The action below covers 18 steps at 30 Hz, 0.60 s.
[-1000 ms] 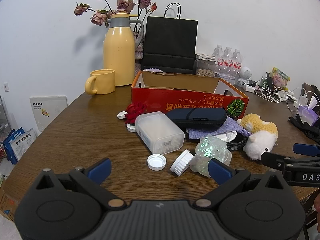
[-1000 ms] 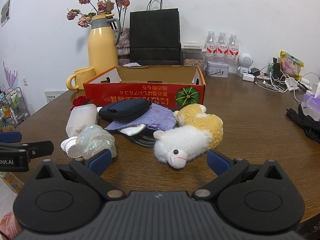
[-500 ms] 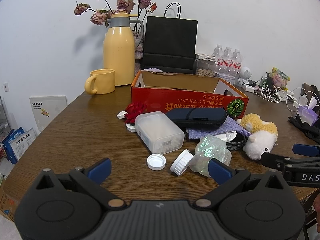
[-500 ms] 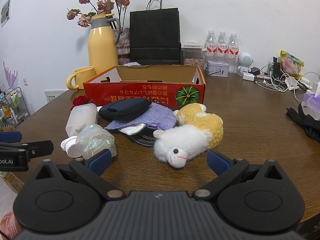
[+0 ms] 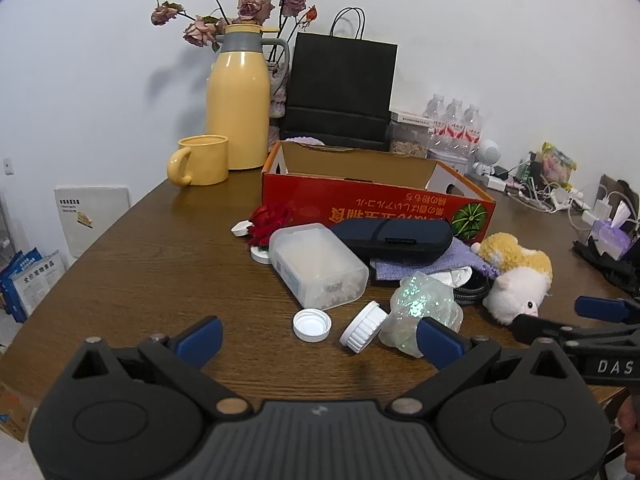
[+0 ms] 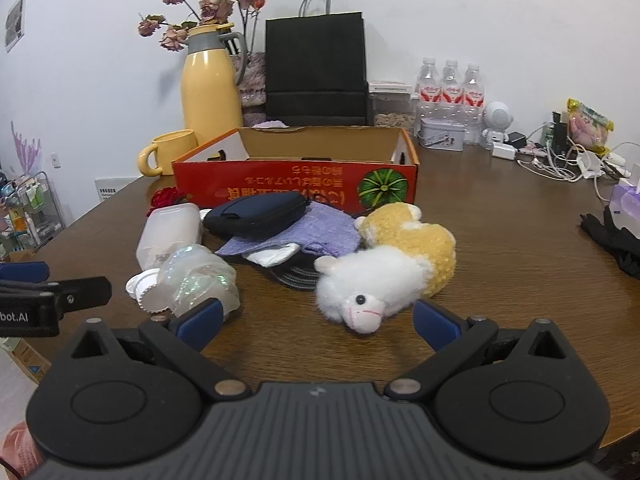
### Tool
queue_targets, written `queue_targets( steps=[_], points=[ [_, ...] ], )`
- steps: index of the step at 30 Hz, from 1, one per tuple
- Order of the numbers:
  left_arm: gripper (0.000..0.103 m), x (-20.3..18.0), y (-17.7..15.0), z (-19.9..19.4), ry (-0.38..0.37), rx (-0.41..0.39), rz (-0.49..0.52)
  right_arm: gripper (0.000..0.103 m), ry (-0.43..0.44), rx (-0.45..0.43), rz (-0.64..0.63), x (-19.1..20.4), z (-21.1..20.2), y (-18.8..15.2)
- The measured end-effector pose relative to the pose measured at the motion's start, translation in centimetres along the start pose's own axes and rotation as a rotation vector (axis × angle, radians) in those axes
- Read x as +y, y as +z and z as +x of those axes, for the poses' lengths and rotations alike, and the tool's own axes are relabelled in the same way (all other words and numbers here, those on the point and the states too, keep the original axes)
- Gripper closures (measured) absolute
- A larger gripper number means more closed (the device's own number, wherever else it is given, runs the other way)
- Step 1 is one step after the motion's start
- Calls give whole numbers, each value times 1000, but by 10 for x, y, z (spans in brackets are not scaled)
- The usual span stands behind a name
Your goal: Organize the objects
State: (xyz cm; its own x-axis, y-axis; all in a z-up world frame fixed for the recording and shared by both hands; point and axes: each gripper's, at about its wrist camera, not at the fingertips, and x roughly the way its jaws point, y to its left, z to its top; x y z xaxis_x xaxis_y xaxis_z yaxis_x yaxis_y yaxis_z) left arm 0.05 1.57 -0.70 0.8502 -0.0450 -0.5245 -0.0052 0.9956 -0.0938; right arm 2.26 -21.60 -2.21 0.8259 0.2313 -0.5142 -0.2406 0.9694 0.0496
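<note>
A red cardboard box stands open on the brown table. In front of it lies a heap: a clear plastic container on its side, a dark blue case on a purple cloth, a crumpled iridescent wrapper, two white lids, a red fake flower, and a white and yellow plush toy. My left gripper is open, just short of the lids. My right gripper is open before the plush toy.
At the back stand a yellow jug with dried roses, a yellow mug, a black paper bag and water bottles. Cables and chargers crowd the back right. A black glove lies at the right edge.
</note>
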Motion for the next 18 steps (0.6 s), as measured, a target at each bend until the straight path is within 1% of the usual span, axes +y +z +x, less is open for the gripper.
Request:
queue_targets(
  steps=[4,7,12,16,18],
  points=[
    [0,6,1,2,0,2,-7,0,23,-20,-30,10,2,1],
    [0,14,1,5,10,0,-18,0,61,-32,-52,20,5,2],
    [0,29,-1,12,42,-11,-26,0,115,-59,-96,39,14,3],
    [1,38,1,21,37,-4,-31,1,143,-37,-115,50,30,5],
    [5,40,2,28,31,7,-27,4,148,-18,-114,53,37,5]
  ],
)
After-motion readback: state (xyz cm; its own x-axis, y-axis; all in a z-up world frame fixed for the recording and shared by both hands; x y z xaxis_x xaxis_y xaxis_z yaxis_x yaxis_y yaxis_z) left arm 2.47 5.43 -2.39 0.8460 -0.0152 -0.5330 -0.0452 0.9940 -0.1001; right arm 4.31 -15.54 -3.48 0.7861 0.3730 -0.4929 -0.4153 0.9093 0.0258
